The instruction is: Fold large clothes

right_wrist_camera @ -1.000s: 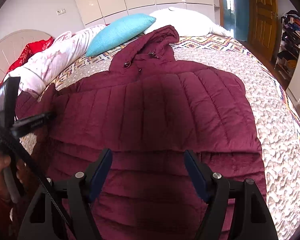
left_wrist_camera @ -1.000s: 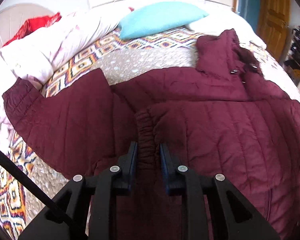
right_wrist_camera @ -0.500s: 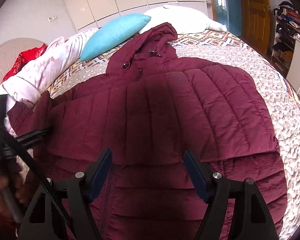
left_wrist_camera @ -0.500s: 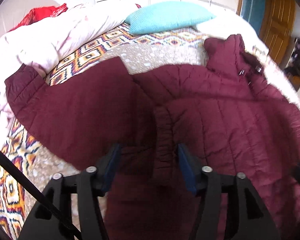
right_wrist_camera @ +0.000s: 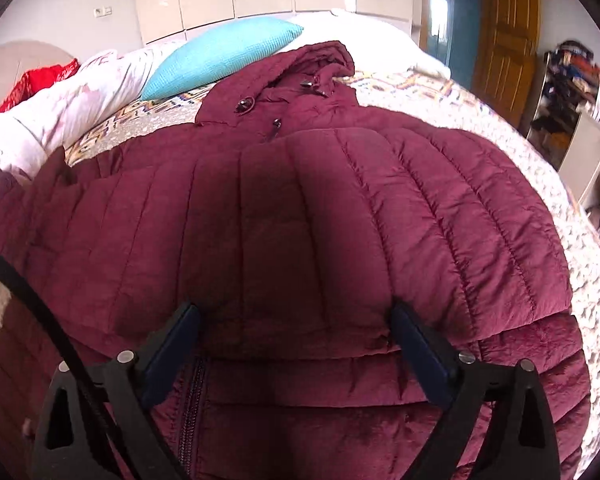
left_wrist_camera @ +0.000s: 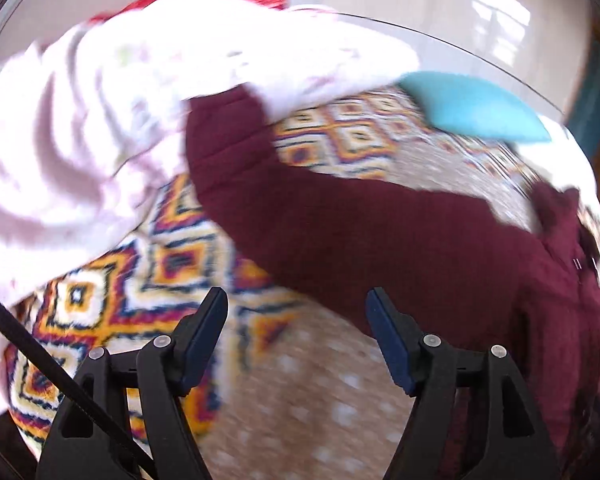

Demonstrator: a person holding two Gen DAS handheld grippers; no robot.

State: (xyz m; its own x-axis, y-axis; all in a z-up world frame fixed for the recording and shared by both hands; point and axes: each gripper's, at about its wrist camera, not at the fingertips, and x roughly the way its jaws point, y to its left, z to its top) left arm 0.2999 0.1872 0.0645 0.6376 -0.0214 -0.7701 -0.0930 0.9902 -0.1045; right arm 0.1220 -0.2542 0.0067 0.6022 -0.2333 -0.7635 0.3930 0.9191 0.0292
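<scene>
A quilted, puffy maroon jacket (right_wrist_camera: 300, 208) with a hood and dark buttons lies spread on the bed (right_wrist_camera: 548, 184), whose cover is knobbly beige with bright diamond patterning. One sleeve is folded across its front. The right tool (right_wrist_camera: 294, 328) hangs just over that folded sleeve, jaws opening wide, gripping nothing. The left tool (left_wrist_camera: 296, 312), blurred, is also opening and empty, over bare bedcover, with the other sleeve (left_wrist_camera: 340, 216) just beyond it. A turquoise pillow (right_wrist_camera: 224, 54) and rumpled pale pink bedding (left_wrist_camera: 100, 120) lie near the hood.
</scene>
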